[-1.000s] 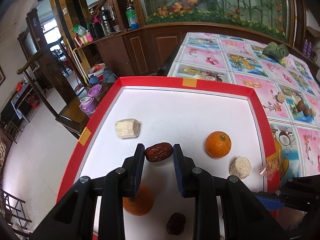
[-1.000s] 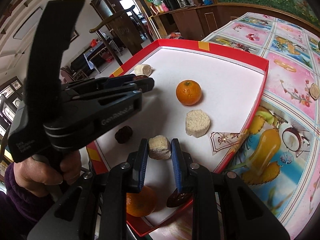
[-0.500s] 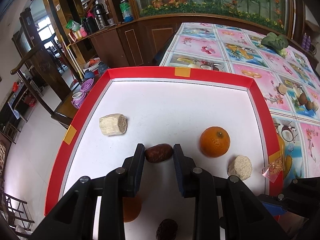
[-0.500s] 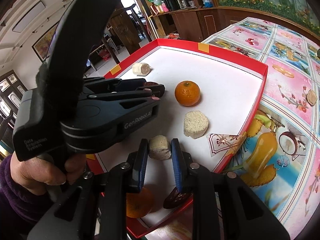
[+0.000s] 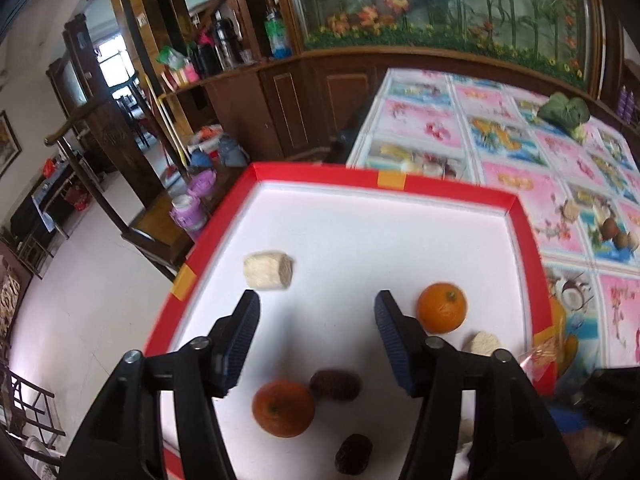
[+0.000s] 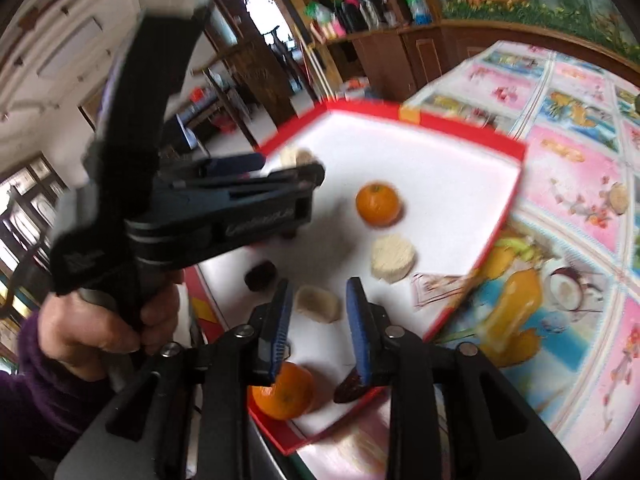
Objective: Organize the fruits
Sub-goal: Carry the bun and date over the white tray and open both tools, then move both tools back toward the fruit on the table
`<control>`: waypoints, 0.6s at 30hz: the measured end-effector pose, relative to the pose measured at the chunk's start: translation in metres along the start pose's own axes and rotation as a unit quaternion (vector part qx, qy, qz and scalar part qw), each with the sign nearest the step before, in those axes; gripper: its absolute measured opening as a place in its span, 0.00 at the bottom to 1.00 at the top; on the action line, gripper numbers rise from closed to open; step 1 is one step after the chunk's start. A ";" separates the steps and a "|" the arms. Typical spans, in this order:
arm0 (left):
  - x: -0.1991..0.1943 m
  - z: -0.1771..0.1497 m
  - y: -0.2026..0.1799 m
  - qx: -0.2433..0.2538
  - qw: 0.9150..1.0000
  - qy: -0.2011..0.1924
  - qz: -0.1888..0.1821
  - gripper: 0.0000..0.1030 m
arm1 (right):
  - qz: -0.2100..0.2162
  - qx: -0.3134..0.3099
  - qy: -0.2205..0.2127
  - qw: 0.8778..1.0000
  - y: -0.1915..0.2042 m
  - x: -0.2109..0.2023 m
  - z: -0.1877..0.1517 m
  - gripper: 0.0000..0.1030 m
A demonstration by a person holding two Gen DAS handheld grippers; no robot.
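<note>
Left wrist view: my left gripper now gapes wide, having dropped its date beside an orange in the red tray. My right gripper loosely brackets a pale chunk, half spread, so one sorting move seems finished.

**Around the Tray**

A fruit-patterned tablecloth covered the table. A green leafy bundle lay at its far end. Behind stood a wooden cabinet, with purple containers on a low chair.
</note>
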State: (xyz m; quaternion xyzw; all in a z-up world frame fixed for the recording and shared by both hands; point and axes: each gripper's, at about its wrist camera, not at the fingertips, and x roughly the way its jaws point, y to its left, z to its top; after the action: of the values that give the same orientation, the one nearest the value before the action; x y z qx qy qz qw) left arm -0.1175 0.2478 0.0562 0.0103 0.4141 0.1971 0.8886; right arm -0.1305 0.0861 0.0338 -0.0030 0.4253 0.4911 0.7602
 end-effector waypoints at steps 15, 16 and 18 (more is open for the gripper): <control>-0.029 0.011 -0.068 0.066 0.997 -0.034 -0.037 0.69 | -0.094 0.118 -0.110 0.982 -0.110 -0.100 -0.004 0.47; -0.031 0.011 -0.071 0.069 0.996 -0.036 -0.038 0.70 | -0.099 0.124 -0.114 0.981 -0.117 -0.105 -0.004 0.47; -0.032 0.013 -0.081 0.080 0.995 -0.038 -0.041 0.72 | -0.115 0.133 -0.124 0.977 -0.129 -0.117 -0.006 0.47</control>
State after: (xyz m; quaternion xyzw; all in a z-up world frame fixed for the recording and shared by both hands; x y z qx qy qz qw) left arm -0.0989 0.1630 0.0736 0.0716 0.3948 0.1266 0.9072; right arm -0.0559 -0.0695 0.0529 0.1096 0.3863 0.3360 0.8520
